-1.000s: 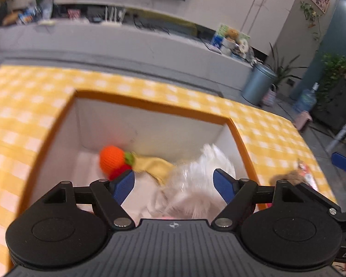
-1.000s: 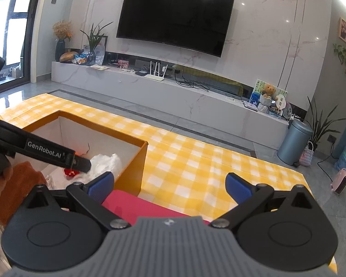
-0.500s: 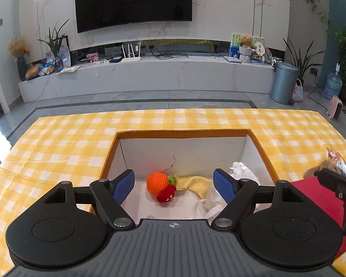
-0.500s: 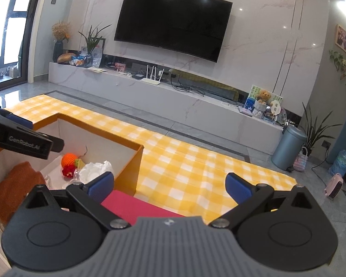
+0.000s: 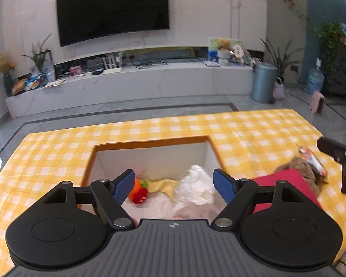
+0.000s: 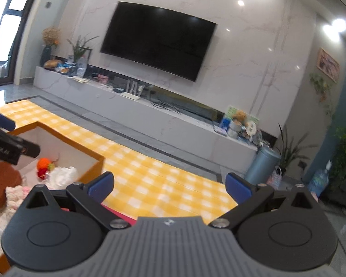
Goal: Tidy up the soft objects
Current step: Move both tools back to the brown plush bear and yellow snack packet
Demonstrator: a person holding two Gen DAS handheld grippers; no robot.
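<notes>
An open storage box [image 5: 150, 142] with an orange rim sits in the yellow checked table. Inside lie an orange and red knitted toy [image 5: 138, 190], a yellow cloth [image 5: 160, 184] and a white crumpled soft item [image 5: 196, 184]. My left gripper [image 5: 174, 184] is open and empty above the box's near side. My right gripper [image 6: 169, 187] is open and empty over the tablecloth, right of the box [image 6: 93, 159]. A red cloth [image 5: 286, 184] and a brown plush toy [image 5: 297, 164] lie right of the box. A brown soft item [image 6: 0, 182] lies in the box.
The yellow checked tablecloth [image 5: 253, 133] covers the table around the box. A small colourful packet [image 5: 311, 159] lies by the plush toy. Beyond the table are a grey floor, a TV bench and a metal bin [image 5: 264, 82].
The left gripper has pulled back and risen from the box, so the room shows. The right gripper has tilted upward and shifted right. Both stayed open.
</notes>
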